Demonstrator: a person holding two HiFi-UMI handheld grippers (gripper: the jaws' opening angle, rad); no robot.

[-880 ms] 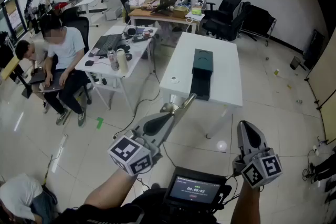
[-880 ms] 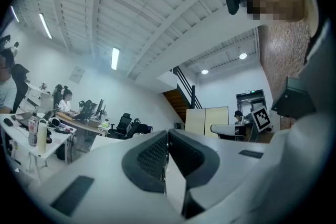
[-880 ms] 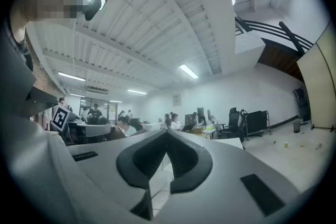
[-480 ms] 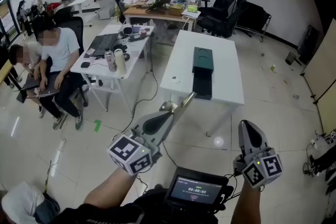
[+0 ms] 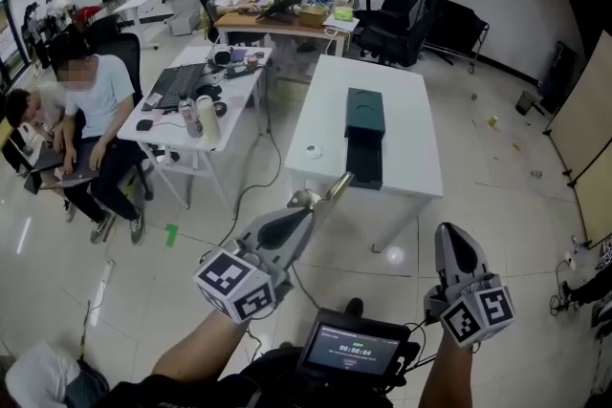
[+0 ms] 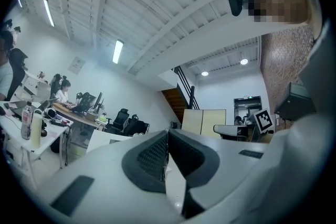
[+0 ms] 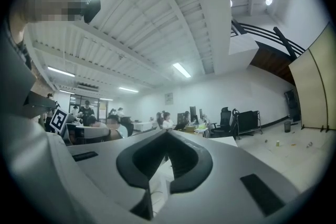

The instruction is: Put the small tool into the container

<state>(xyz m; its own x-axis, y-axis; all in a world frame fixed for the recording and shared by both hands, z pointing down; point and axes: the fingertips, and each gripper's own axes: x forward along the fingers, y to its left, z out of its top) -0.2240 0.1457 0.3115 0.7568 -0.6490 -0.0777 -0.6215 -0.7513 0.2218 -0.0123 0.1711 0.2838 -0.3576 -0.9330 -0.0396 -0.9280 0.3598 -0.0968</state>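
In the head view my left gripper [image 5: 314,205] is held level over the floor, shut on a slim metal small tool [image 5: 337,184] that sticks out forward from its tips. The left gripper view shows the left gripper [image 6: 168,134] with jaws nearly together; the tool barely shows there. My right gripper [image 5: 451,232] hangs at the lower right, shut with nothing in it; the right gripper view shows the right gripper [image 7: 168,132] with its tips meeting. Ahead, a dark green container [image 5: 366,108] with a black open part [image 5: 364,160] lies on a white table [image 5: 411,139].
A small white round thing [image 5: 313,150] lies on the table's left side. To the left stands a cluttered desk [image 5: 182,96] with seated people beside it. Black office chairs [image 5: 402,14] stand at the back. A cable runs over the tiled floor [image 5: 258,191]. A screen [image 5: 354,349] hangs at my chest.
The whole room has slid slightly in the view and the white table sits a little nearer. Both grippers keep their places in the picture, the left still on the tool.
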